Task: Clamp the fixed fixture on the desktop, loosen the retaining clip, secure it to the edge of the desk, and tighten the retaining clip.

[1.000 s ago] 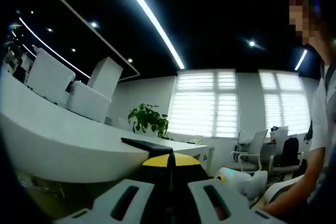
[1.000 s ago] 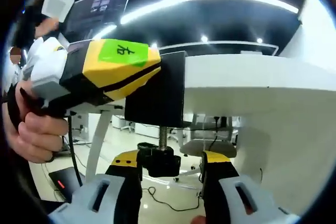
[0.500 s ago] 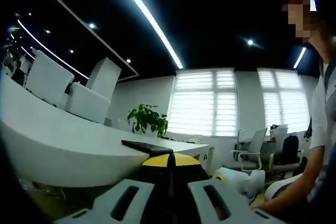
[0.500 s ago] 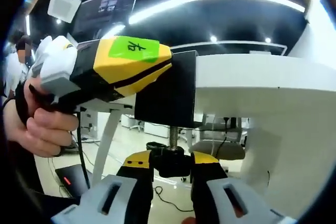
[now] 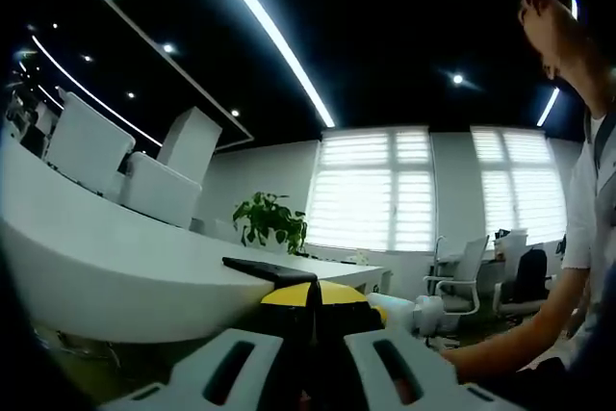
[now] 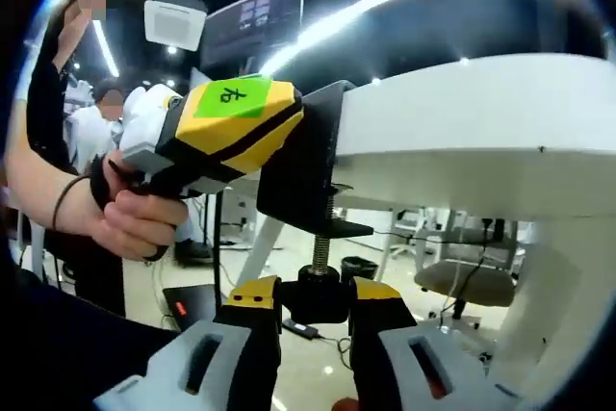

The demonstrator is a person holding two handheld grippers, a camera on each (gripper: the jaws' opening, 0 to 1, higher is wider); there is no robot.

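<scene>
**Clamp on the counter edge, knob pinched from below**

In the right gripper view the black clamp (image 6: 306, 166) sat on the edge of the white counter (image 6: 462, 137), its body against the edge and its threaded screw (image 6: 322, 238) running down beneath. The pad at the screw's top lay close under the counter; whether it touched could not be told. The right claw (image 6: 316, 307) came up from below with its yellow-tipped jaws pinching the round black knob (image 6: 318, 291) at the screw's foot. Most of the knob was hidden between the jaws.

The left claw (image 6: 226, 132), yellow and black with a green label, reached in from the left of that view and met the clamp's upper body; a hand (image 6: 130, 223) held its grip. Its tips were hidden by the clamp there. In the left gripper view the left claw (image 5: 313, 307) had its jaws pressed together on a flat black part of the clamp (image 5: 269, 269) at the counter (image 5: 115, 271) edge, much of which lay behind the jaws.

Beyond were a potted plant (image 5: 270, 221), blinds (image 5: 368, 190) over bright windows, office chairs (image 5: 476, 276), strip lights on a dark ceiling, and a person's arm (image 5: 510, 358) cut off at the right.
</scene>
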